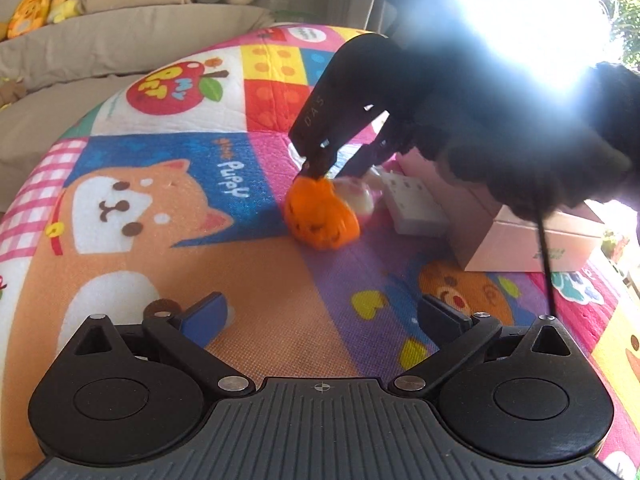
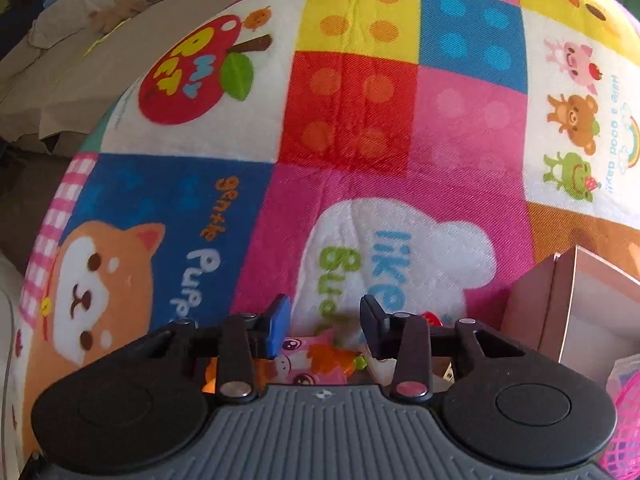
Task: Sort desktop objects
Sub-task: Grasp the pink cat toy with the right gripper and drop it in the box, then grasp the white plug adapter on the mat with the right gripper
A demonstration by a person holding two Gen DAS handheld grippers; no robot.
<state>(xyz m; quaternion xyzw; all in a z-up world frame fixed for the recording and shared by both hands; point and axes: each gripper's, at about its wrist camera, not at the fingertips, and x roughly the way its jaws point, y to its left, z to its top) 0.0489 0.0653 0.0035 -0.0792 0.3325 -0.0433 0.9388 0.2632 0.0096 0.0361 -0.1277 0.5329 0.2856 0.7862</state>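
An orange pumpkin toy lies on the colourful play mat, touching a white and pink soft toy behind it. My right gripper hangs over them with its tips at the pumpkin's top; its jaws stand partly apart. In the right wrist view my right gripper is open, with a pink pig-print toy just below its fingers. My left gripper is open and empty, low over the mat in front of the pumpkin.
A white power strip lies right of the toys, beside a pink box, which also shows in the right wrist view. A pink mesh basket is at the right edge. A sofa with plush toys stands behind the mat.
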